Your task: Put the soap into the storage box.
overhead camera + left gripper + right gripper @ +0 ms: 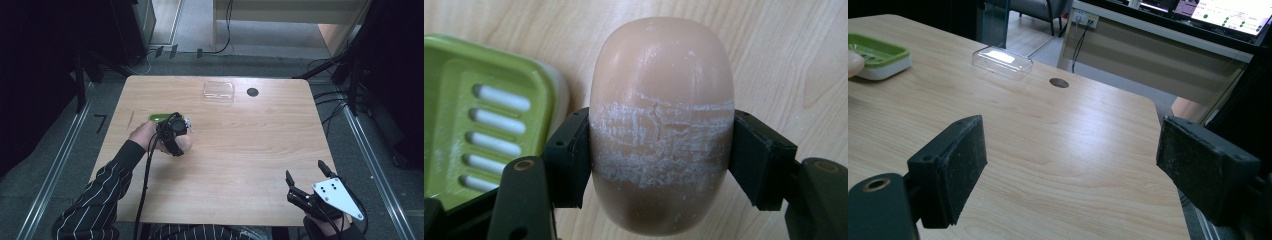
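Our left gripper (659, 150) clamps the soap (661, 125) beside the green dish (454, 75); a clear lid (218, 92) sits near the desk's (250, 150) far edge. Our right gripper (1073, 170) gapes empty at the near right corner.

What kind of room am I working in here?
Probably an office or lab set up for recording: a wooden desk with a cable hole, loose cables on the grey floor, and a lit monitor beyond the table.
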A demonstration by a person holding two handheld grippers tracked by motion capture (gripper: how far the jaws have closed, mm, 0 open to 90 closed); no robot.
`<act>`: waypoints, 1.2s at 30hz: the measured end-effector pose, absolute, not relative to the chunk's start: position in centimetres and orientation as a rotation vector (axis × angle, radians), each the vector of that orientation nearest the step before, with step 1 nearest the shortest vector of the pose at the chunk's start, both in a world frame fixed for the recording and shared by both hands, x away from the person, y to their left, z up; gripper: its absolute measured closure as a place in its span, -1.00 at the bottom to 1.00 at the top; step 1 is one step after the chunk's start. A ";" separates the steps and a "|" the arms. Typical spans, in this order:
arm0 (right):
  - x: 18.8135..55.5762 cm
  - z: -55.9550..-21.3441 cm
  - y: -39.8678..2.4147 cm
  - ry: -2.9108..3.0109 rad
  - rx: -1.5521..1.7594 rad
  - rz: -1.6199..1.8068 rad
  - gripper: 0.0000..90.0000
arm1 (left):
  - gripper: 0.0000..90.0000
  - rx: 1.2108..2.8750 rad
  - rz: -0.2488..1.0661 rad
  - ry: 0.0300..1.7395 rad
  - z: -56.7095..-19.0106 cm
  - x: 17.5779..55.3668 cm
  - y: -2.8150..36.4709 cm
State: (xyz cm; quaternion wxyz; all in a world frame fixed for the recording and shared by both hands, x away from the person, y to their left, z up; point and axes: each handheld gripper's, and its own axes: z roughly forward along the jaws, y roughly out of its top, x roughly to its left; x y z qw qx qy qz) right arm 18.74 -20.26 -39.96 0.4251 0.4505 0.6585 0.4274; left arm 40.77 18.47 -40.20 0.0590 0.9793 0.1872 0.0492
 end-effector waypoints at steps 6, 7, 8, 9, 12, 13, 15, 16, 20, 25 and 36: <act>18.8 -40.0 -20.2 1.649 1.130 1.071 -0.70 | -0.26 2.974 0.155 0.582 -40.2 41.2 19.1; 18.8 -40.0 -20.2 1.649 1.129 1.072 -0.70 | -0.26 2.974 0.157 0.582 -40.3 41.3 19.1; 18.8 -39.9 -20.1 1.650 1.130 1.070 -0.70 | -0.26 2.974 0.162 0.583 -40.3 41.4 19.2; 18.8 -39.9 -20.1 1.652 1.129 1.070 -0.70 | -0.26 2.977 0.163 0.582 -40.3 41.5 19.2; 18.9 -39.9 -20.1 1.652 1.129 1.072 -0.70 | -0.26 2.970 0.163 0.592 -40.3 41.6 19.2; 18.9 -39.9 -20.1 1.654 1.128 1.072 -0.70 | -0.26 2.966 0.159 0.602 -40.2 41.7 19.3; 19.0 -39.9 -20.1 1.656 1.128 1.075 -0.70 | -0.26 2.939 0.172 0.619 -40.0 41.9 19.4; 19.0 -39.9 -20.1 1.657 1.122 1.073 -0.70 | -0.26 2.938 0.177 0.617 -39.8 41.9 19.5; 19.1 -40.0 -20.0 1.662 1.116 1.075 -0.70 | -0.26 2.941 0.191 0.617 -39.6 42.2 19.9; 19.3 -39.9 -19.9 1.664 1.110 1.078 -0.70 | -0.26 2.940 0.199 0.632 -39.8 42.6 20.3; 19.6 -39.9 -19.7 1.674 1.099 1.086 -0.70 | -0.26 2.942 0.223 0.619 -39.4 43.3 20.3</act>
